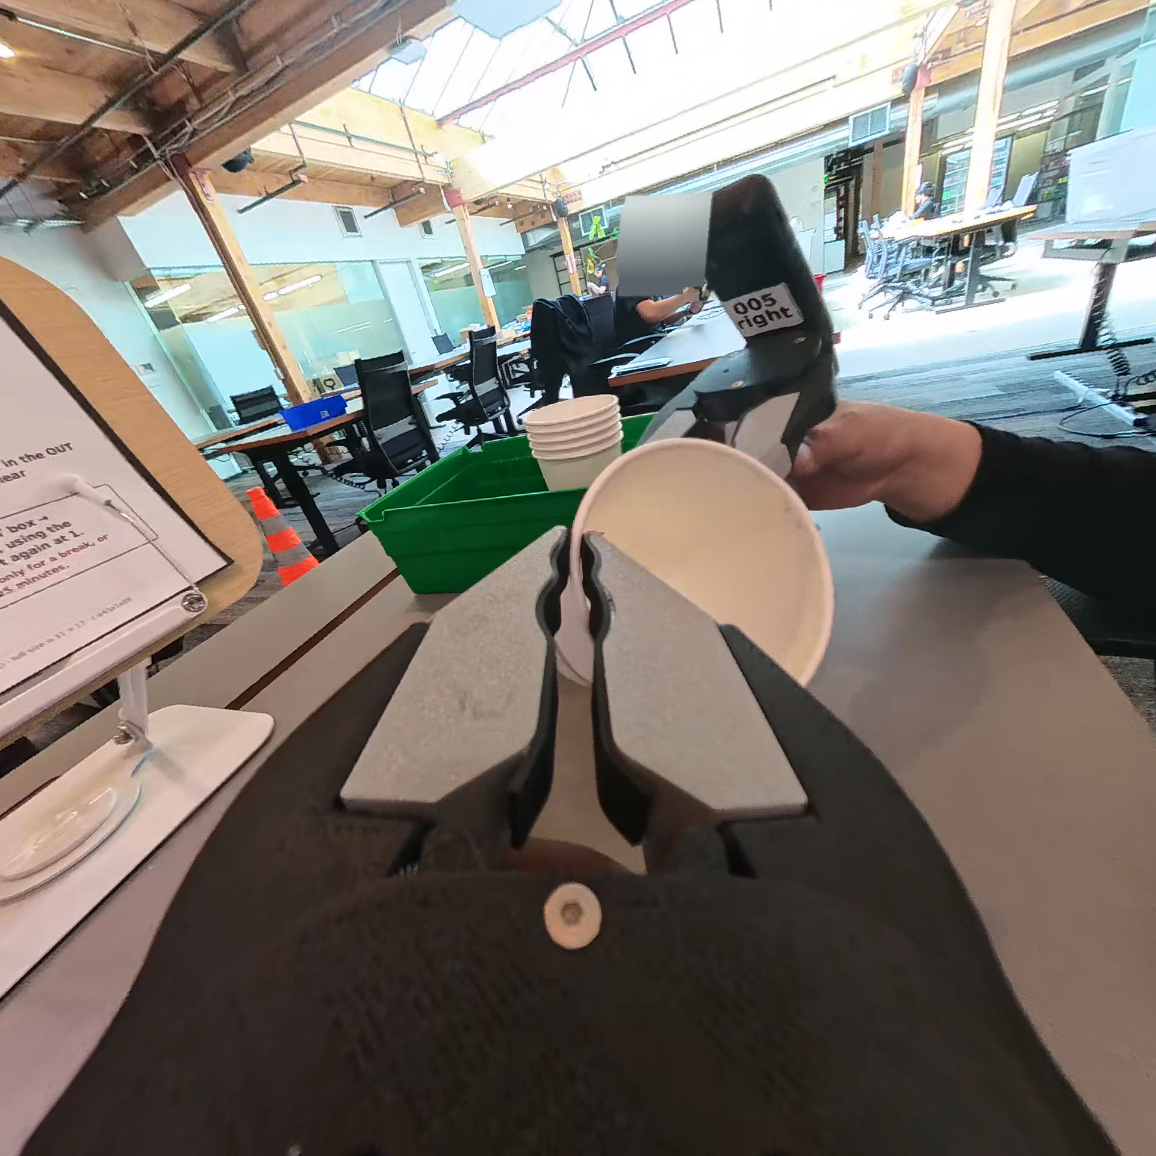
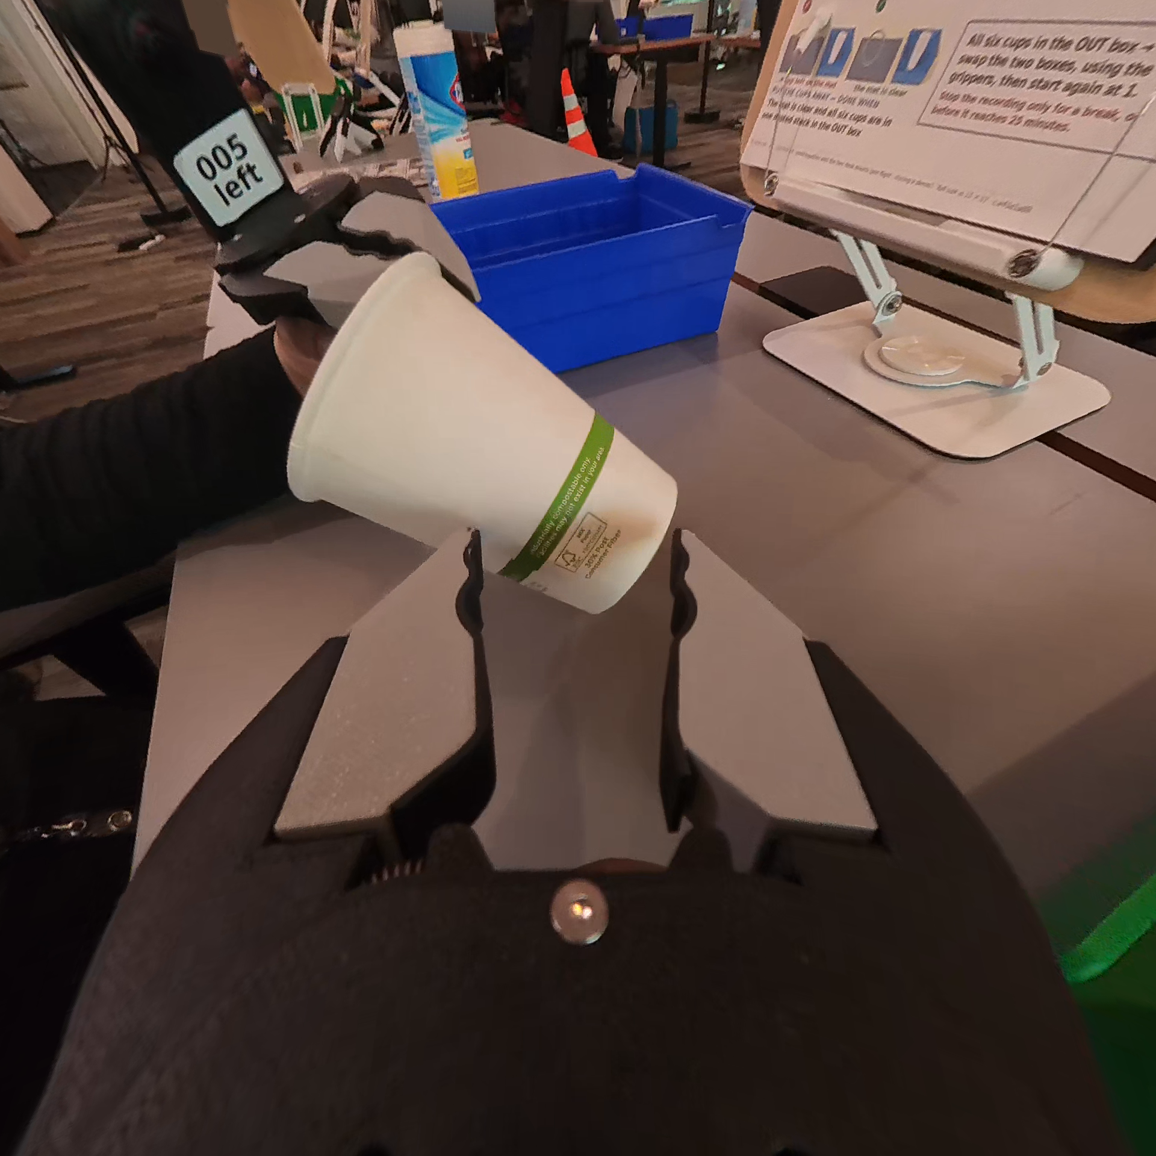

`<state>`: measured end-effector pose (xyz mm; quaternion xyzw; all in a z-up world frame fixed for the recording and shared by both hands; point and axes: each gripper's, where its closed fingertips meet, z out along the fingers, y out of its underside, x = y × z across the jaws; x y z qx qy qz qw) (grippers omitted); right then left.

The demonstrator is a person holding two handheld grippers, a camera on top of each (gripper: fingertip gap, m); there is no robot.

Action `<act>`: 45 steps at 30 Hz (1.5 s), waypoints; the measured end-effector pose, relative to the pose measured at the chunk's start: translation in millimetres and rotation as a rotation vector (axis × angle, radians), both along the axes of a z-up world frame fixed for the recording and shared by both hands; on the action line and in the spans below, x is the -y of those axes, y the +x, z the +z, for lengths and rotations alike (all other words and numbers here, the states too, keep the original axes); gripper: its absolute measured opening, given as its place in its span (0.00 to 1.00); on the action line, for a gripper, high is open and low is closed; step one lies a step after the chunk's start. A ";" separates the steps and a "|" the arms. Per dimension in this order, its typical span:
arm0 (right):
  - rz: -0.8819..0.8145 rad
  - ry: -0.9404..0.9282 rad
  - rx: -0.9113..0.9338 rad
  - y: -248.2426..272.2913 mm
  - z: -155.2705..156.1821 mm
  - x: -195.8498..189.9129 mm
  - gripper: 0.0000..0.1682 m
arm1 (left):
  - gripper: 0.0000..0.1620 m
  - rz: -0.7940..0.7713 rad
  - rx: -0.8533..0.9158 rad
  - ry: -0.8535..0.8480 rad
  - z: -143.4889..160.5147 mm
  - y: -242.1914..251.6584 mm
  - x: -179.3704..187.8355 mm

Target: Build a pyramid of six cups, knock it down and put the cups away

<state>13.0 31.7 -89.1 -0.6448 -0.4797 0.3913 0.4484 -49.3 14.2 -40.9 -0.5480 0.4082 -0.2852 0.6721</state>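
Note:
A white paper cup [image 1: 707,557] with a green band is tilted in the air over the grey table [image 2: 844,594]. My left gripper [image 1: 577,553] is shut on the cup's rim, one finger inside and one outside. In the right wrist view the cup [image 2: 450,425] points its base toward my right gripper [image 2: 575,541], which is open with the base between its fingertips; I cannot tell if they touch. The left gripper [image 2: 381,263] shows at the cup's rim there. A stack of several white cups [image 1: 574,438] stands in a green bin [image 1: 450,532].
A blue bin [image 2: 594,275] stands empty on the table beyond the cup. An instruction sign on a white stand [image 2: 926,381] is at the table's edge. A wipes canister [image 2: 438,106] and an orange cone [image 2: 578,119] are farther back. A hand [image 1: 876,463] holds the right gripper. My right fingertips sit around 9 cm from my left ones.

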 end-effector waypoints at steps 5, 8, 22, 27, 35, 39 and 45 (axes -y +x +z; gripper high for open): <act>0.012 0.056 0.083 -3.1 -11.7 3.6 0.32 | 0.00 -0.082 0.022 -0.051 -3.2 4.5 8.8; 0.055 0.065 0.064 -5.5 -7.6 11.8 0.30 | 0.00 -0.089 0.048 -0.061 -1.6 3.5 8.3; 0.124 0.185 0.223 -17.2 -33.7 28.7 0.52 | 0.01 -0.145 0.034 -0.082 -4.9 14.6 17.9; 0.109 0.282 0.299 -20.4 -41.2 29.0 0.51 | 0.02 -0.169 0.053 -0.089 -1.8 17.5 22.4; 0.119 0.198 0.252 -16.0 -35.3 29.6 0.39 | 0.02 -0.127 0.079 -0.085 3.3 16.4 17.5; 0.176 0.160 0.314 -15.2 -50.2 38.1 0.29 | 0.00 -0.078 0.070 -0.085 0.9 15.9 10.4; 0.220 0.202 0.359 -20.4 -57.9 48.6 0.30 | 0.00 -0.020 0.014 -0.089 -10.2 17.7 1.5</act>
